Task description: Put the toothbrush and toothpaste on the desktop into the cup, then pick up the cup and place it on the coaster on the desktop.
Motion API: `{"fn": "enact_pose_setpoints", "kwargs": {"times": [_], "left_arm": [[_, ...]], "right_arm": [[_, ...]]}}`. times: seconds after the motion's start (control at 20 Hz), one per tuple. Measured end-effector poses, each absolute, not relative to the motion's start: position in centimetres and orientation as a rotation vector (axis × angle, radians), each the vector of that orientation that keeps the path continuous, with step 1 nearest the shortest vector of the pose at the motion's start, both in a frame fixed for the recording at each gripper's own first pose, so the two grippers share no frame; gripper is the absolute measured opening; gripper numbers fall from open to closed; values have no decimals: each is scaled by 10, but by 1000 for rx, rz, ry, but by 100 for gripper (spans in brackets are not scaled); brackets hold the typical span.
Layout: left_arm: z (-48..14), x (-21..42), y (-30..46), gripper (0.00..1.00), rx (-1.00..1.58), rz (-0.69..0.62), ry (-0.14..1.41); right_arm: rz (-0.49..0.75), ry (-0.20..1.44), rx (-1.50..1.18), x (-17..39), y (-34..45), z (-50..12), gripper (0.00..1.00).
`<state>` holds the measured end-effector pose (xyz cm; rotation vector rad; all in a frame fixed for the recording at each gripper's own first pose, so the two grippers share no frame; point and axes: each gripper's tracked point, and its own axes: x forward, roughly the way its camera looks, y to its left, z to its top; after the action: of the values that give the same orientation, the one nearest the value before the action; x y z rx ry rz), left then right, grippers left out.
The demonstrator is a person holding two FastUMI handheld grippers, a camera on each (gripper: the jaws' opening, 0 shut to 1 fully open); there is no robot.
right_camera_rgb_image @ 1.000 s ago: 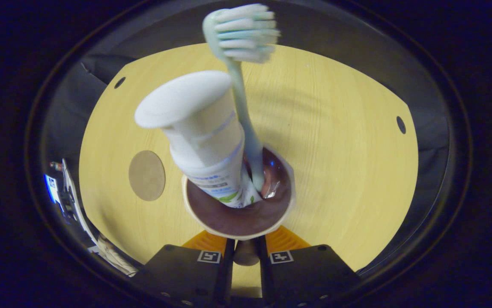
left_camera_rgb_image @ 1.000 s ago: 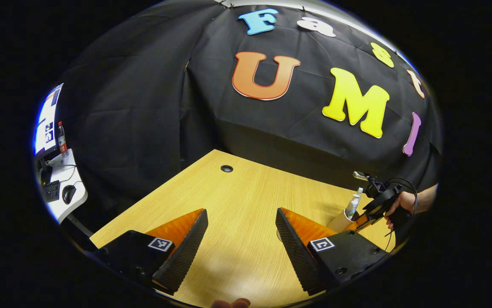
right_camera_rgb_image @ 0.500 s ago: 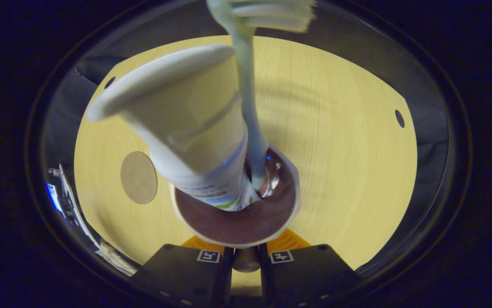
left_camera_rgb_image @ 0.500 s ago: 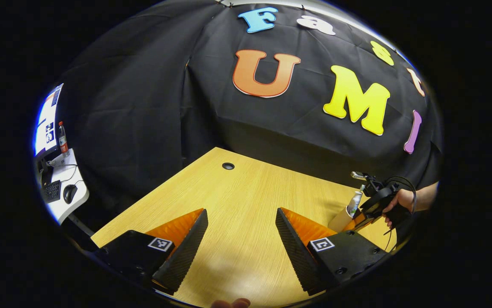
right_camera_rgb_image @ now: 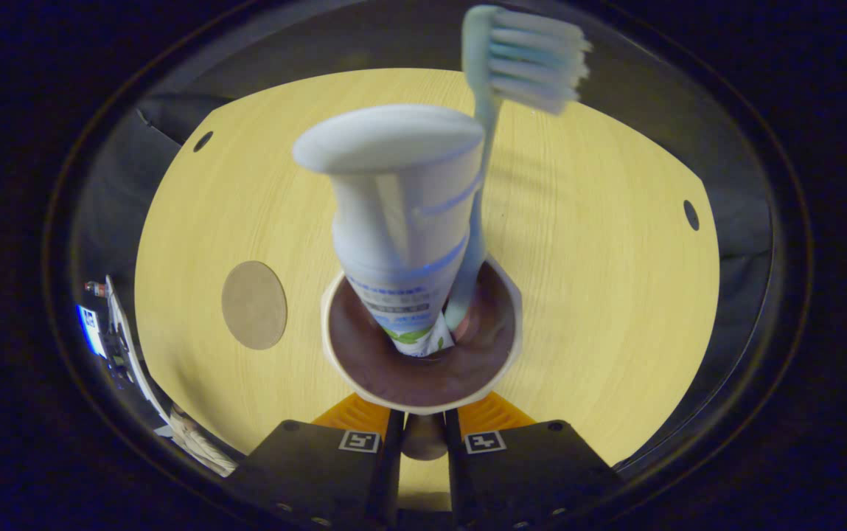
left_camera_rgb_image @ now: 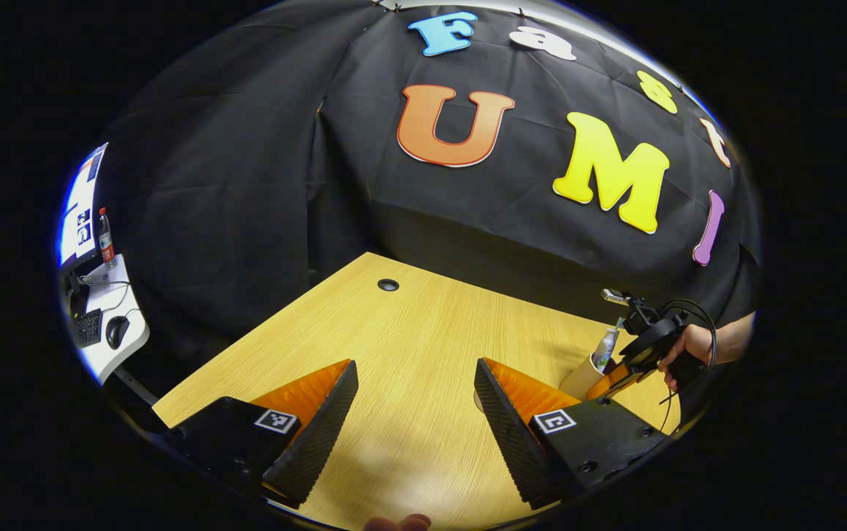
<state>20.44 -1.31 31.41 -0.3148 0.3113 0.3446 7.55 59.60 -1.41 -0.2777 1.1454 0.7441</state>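
My right gripper [right_camera_rgb_image: 423, 422] is shut on the near wall of a beige paper cup [right_camera_rgb_image: 364, 383], seen from above. A white toothpaste tube [right_camera_rgb_image: 401, 221] and a pale green toothbrush [right_camera_rgb_image: 519, 63] stand in the cup, leaning toward the camera. The round brown coaster [right_camera_rgb_image: 253, 304] lies on the desk, apart from the cup on its left. In the left gripper view the cup [left_camera_rgb_image: 579, 377] tilts at the far right, held by the right gripper [left_camera_rgb_image: 618, 376] and a hand [left_camera_rgb_image: 688, 346]. My left gripper [left_camera_rgb_image: 416, 369] hovers open over bare desk.
The wooden desk [left_camera_rgb_image: 423, 346] has cable holes [left_camera_rgb_image: 388, 285] [right_camera_rgb_image: 691, 214] near its far corners. Black cloth walls close the booth behind it. A white side table [left_camera_rgb_image: 110, 332] with keyboard, mouse and bottle stands beyond the desk's left edge.
In the right gripper view the toothbrush head has swung from the left to the right of the tube, and the tube now stands straighter. The cup has shifted slightly. The left gripper stayed put.
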Motion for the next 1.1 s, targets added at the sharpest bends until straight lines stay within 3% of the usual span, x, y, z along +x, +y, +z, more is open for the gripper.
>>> {"fn": "enact_pose_setpoints", "kwargs": {"times": [0.35,0.4,0.45,0.5,0.7,0.75,0.9,1.1], "left_arm": [[311,205,-19,100,-316,330,318],[312,205,-19,100,-311,329,320],[311,204,-19,100,-310,328,322],[310,203,-19,100,-311,328,325],[304,200,-18,100,-325,336,339],[304,200,-17,100,-325,338,342],[299,199,-14,100,-331,346,352],[300,200,-15,100,-327,342,352]], "right_arm": [[720,1144,-227,78,595,-15,28],[718,1146,-217,79,599,-16,37],[717,1150,-208,79,599,-15,67],[707,1155,-203,81,600,-16,73],[692,1192,-178,79,607,-18,69],[686,1195,-188,78,606,-19,54],[672,1193,-190,79,610,-17,28],[691,1179,-224,80,610,-17,26]]}}
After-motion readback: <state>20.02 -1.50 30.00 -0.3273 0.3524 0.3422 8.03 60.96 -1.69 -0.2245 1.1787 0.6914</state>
